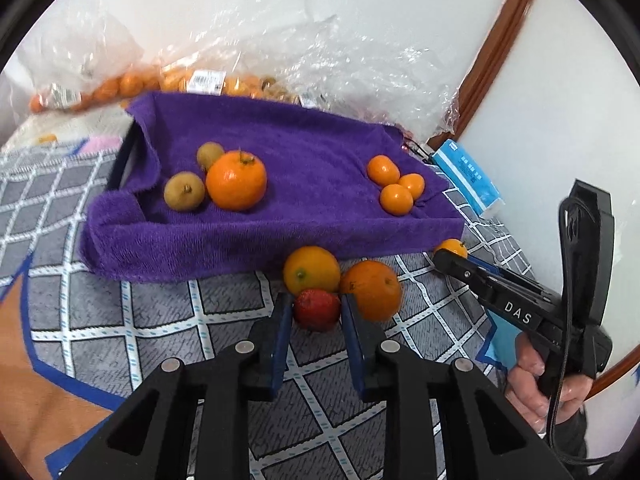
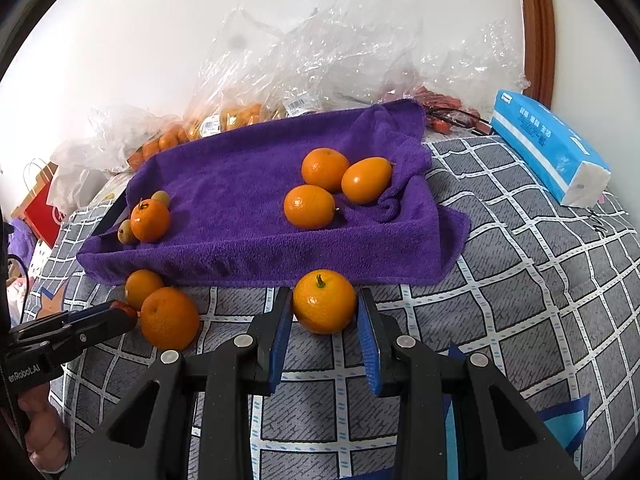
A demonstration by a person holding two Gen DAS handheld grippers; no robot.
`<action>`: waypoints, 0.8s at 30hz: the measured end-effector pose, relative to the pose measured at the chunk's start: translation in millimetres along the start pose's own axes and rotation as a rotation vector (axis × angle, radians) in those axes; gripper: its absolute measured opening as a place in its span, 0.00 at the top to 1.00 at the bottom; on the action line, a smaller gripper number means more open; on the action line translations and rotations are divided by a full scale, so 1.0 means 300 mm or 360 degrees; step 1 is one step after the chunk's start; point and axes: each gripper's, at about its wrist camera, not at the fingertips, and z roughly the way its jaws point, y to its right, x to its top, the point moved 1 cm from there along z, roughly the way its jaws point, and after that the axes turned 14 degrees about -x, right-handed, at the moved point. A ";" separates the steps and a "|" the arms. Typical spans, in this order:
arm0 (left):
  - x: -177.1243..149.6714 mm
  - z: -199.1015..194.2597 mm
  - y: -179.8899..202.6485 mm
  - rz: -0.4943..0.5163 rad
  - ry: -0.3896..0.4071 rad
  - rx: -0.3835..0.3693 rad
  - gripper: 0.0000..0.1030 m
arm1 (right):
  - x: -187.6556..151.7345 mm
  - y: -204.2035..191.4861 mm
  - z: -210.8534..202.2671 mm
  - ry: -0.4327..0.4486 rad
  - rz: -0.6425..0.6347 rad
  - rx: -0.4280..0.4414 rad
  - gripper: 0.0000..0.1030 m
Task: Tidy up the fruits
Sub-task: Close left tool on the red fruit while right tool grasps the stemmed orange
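Two grippers clamped — left gripper [image 1: 316, 310] on red fruit [image 1: 317, 309], half hidden; right gripper [image 2: 325, 312] on small orange [image 2: 324, 301].

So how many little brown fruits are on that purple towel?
2, both at the towel's left end, touching the big orange: one behind it, one to its left. Others may be hidden.

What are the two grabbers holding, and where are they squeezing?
The left gripper pinches a small red fruit by its sides. The right gripper pinches a small orange by its sides, stem up.
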 end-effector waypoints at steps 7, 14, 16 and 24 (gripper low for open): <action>-0.006 -0.013 0.034 0.0085 0.0022 0.0012 0.76 | 0.001 0.000 -0.003 0.0001 0.0003 -0.0006 0.69; -0.006 -0.012 0.027 0.0055 0.0013 -0.0004 0.76 | 0.001 0.001 -0.001 -0.0001 0.0005 -0.0007 0.69; -0.006 -0.023 0.022 0.0041 0.0037 -0.0001 0.76 | 0.002 0.002 0.001 -0.0004 0.0006 -0.0007 0.69; 0.001 -0.045 0.007 -0.0003 0.0106 0.0017 0.76 | 0.003 0.004 -0.007 0.0011 0.0007 -0.0012 0.69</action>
